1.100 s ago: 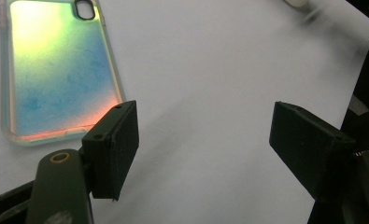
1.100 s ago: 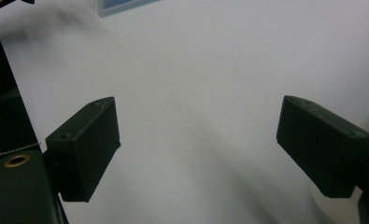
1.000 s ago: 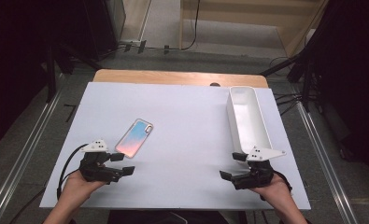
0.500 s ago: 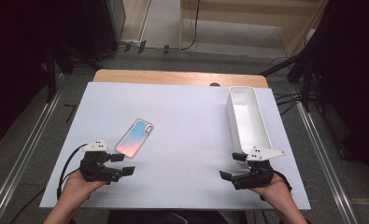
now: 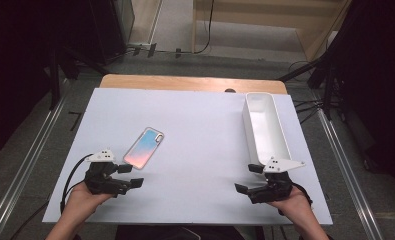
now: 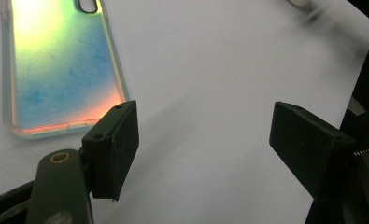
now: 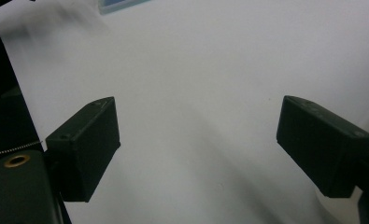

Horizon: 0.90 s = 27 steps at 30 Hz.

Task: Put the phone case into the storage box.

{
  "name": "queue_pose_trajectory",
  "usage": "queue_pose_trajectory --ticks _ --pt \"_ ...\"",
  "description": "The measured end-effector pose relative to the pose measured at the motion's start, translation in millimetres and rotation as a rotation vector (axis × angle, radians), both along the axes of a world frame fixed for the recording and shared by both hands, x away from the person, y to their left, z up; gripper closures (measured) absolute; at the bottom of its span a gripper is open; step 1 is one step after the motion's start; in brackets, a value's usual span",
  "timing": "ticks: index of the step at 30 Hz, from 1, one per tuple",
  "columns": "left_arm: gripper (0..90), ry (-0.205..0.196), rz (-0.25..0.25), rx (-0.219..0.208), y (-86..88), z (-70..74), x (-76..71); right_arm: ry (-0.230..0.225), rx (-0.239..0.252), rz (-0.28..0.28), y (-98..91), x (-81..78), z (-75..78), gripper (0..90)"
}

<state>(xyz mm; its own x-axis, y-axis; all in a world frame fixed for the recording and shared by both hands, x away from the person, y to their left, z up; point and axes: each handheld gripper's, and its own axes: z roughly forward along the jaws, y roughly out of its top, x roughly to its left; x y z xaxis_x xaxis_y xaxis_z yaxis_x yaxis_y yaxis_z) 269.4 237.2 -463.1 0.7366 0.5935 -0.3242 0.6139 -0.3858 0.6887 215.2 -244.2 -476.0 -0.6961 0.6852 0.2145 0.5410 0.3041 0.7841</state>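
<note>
- The phone case [image 5: 143,147] lies flat on the white desk [image 5: 200,125], left of centre, its iridescent back up and camera cut-out toward the far edge.
- The left claw [image 5: 131,176] rests just beside the case's near end, jaws spread with nothing between them; in the left gripper view one pad [image 6: 112,149] sits close to the case's [image 6: 60,65] bottom corner, and I cannot tell if it touches.
- The right claw [image 5: 247,178] rests near the desk's front edge, jaws spread and empty, close to the near end of the long white bin [image 5: 265,127].
- The case is probably light and thin, likely a flexible shell with a glossy, slippery face, so it could bend or skid when nudged.
- Lying flat, it offers no edge standing up; a grip across the two long sides looks the surest hold.
- Pinching one corner would likely let it twist or droop.
- It is unlikely to break if dropped.
</note>
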Motion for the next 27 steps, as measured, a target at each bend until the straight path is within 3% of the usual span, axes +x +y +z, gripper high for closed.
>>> queue_pose_trajectory --ticks 5,10,18,23,27 --pt "23.9 -0.015 0.028 0.007 3.9 1.3 1.6 0.001 -0.001 0.001 0.1 0.0 -0.1 12.1" --pt "23.9 0.009 0.057 0.031 6.5 2.1 4.7 0.001 0.000 0.001 0.3 0.0 -0.2 12.1" --pt "23.9 -0.044 0.095 0.047 9.4 3.7 6.7 0.001 0.001 0.003 0.5 0.2 -0.3 12.1" --pt "23.8 -0.053 0.129 0.038 12.2 3.5 10.2 -0.001 0.000 0.005 0.7 0.4 -0.5 12.1" --pt "23.8 -0.058 0.163 0.061 10.9 3.3 12.6 -0.001 0.000 0.005 0.7 0.4 -0.5 12.1"
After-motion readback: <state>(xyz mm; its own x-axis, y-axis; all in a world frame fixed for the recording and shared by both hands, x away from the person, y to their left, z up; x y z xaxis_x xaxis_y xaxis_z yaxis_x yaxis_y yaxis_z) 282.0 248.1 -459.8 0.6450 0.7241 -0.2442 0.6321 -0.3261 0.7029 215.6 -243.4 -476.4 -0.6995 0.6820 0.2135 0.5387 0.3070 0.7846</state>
